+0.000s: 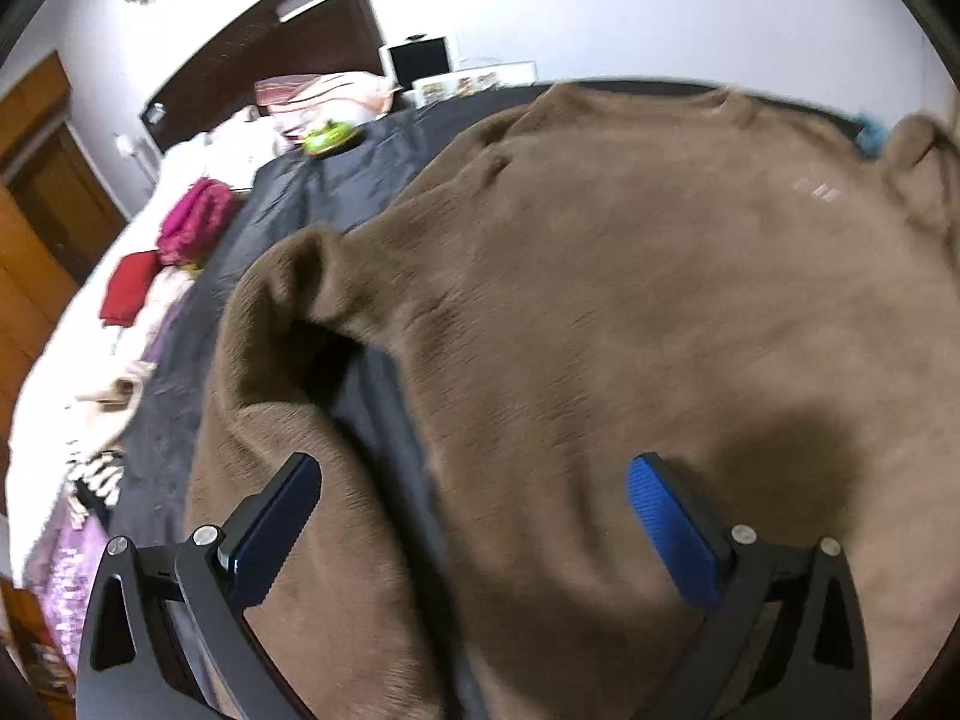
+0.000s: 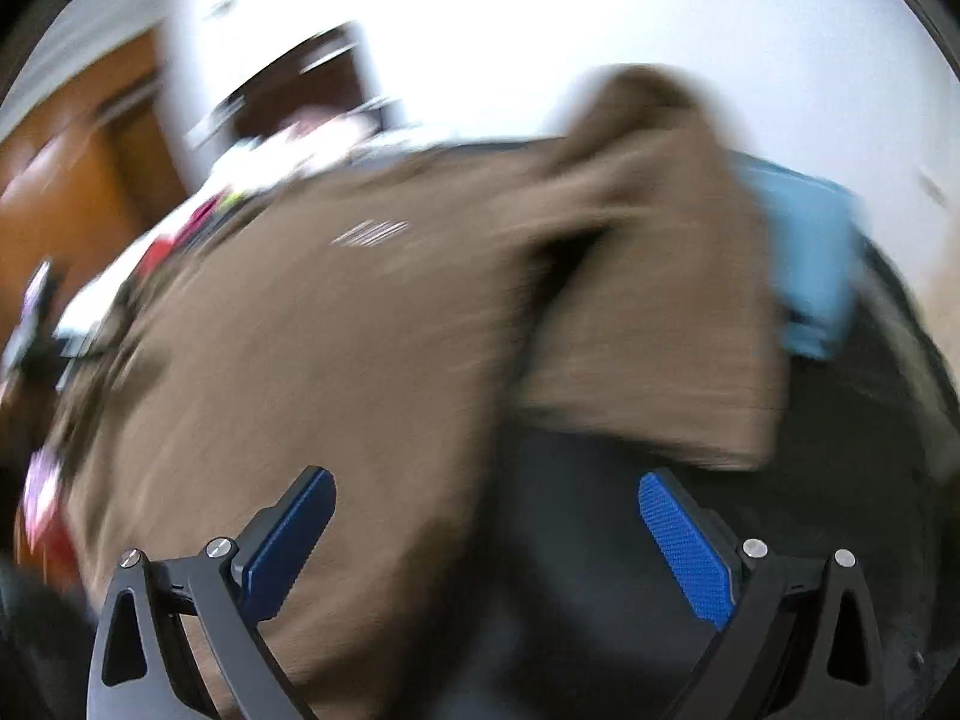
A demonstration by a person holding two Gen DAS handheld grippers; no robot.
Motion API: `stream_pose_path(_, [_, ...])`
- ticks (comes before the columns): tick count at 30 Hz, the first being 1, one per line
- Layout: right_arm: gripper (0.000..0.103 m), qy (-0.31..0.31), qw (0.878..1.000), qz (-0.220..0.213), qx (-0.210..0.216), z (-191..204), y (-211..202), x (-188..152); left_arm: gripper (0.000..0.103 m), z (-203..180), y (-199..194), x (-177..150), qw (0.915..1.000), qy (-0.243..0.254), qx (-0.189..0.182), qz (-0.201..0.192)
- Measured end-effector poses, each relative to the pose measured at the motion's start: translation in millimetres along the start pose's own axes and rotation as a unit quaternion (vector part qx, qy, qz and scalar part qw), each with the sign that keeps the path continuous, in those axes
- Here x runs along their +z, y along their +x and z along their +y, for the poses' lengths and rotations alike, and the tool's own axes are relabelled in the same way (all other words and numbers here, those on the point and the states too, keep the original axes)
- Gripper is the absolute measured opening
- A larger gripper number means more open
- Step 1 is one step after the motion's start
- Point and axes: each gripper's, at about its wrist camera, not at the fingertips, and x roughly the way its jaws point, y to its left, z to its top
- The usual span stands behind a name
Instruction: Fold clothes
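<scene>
A brown fleece sweater (image 1: 600,276) lies spread front-up on a dark sheet (image 1: 336,180) over the bed. Its left sleeve (image 1: 270,360) bends down along the body with a dark gap between. My left gripper (image 1: 474,474) hovers open above the lower hem, nothing between its blue pads (image 1: 666,522). In the blurred right wrist view the same sweater (image 2: 288,348) fills the left, and its right sleeve (image 2: 660,324) lies folded outward. My right gripper (image 2: 486,492) is open above the sweater's right edge and the dark sheet (image 2: 600,540).
Red and pink garments (image 1: 174,246) and pale bedding (image 1: 90,360) lie along the bed's left side. A green object (image 1: 327,137) sits near the pillows (image 1: 324,93) and dark headboard (image 1: 282,42). A light blue cloth (image 2: 810,264) rests beyond the right sleeve. A wooden wardrobe (image 1: 36,180) stands left.
</scene>
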Motion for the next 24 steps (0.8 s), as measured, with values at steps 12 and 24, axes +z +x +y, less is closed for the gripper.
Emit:
stream_pose_path(12, [0.098, 0.105, 0.993, -0.015, -0.054, -96.7, 31.2, 37.4, 0.103, -76.5, -28.5, 55.0, 0.9858, -0.020, -0.165, -0.024])
stream_pose_path(24, [0.030, 0.066, 0.997, 0.025, -0.039, -81.9, 73.9, 57.4, 0.103, -151.6, 2.9, 101.7, 0.9700, -0.014, -0.242, -0.011])
